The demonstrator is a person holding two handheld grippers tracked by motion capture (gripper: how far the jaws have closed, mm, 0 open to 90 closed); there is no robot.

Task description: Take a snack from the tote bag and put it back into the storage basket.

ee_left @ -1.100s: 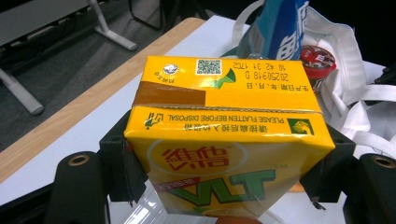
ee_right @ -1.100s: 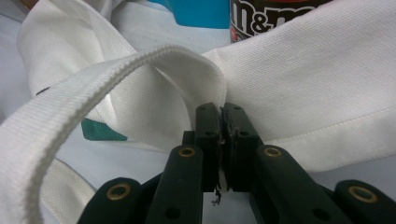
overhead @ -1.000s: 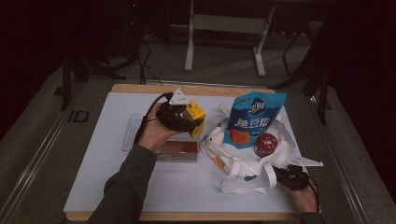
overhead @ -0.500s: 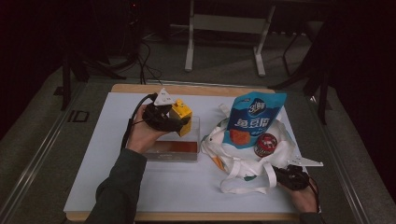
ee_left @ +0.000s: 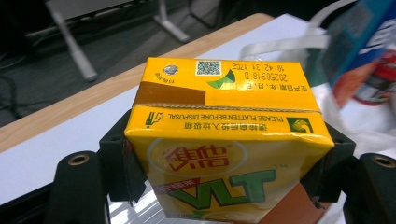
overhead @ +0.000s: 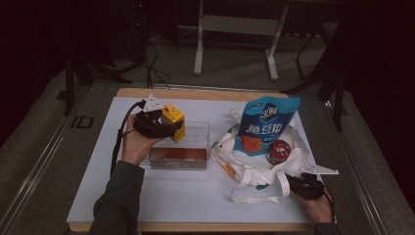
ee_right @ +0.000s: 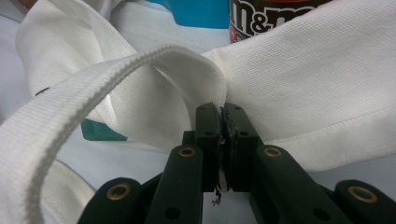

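1. Left gripper [overhead: 169, 128] is clamped on a yellow drink carton [ee_left: 229, 140], one jaw on each side wall. The left gripper view reads the carton upside down: "VLT" in green, red Chinese characters above it, "PLEASE FLATTEN BEFORE DISPOSAL", a QR code, and a stamped code that looks like "20250918".
2. The carton is held above the far left corner of a clear plastic box [overhead: 178, 147], which rests on the white table [overhead: 161, 196].
3. Right gripper [ee_right: 222, 123] has its jaws pinched tight on the fabric of the white tote bag [ee_right: 317, 84], where a strap joins the cloth. In the high view it sits at the bag's near right corner [overhead: 303, 185].
4. Standing in the bag: a blue snack pouch [overhead: 264, 125] with white Chinese lettering, too small to read, and a round tin [overhead: 279, 151]; the right gripper view shows "m&m" on its dark wall.
5. Against the earlier pictures: the left hand and carton have shifted leftward, from beside the bag to the box's left end. The right gripper and bag are unchanged.
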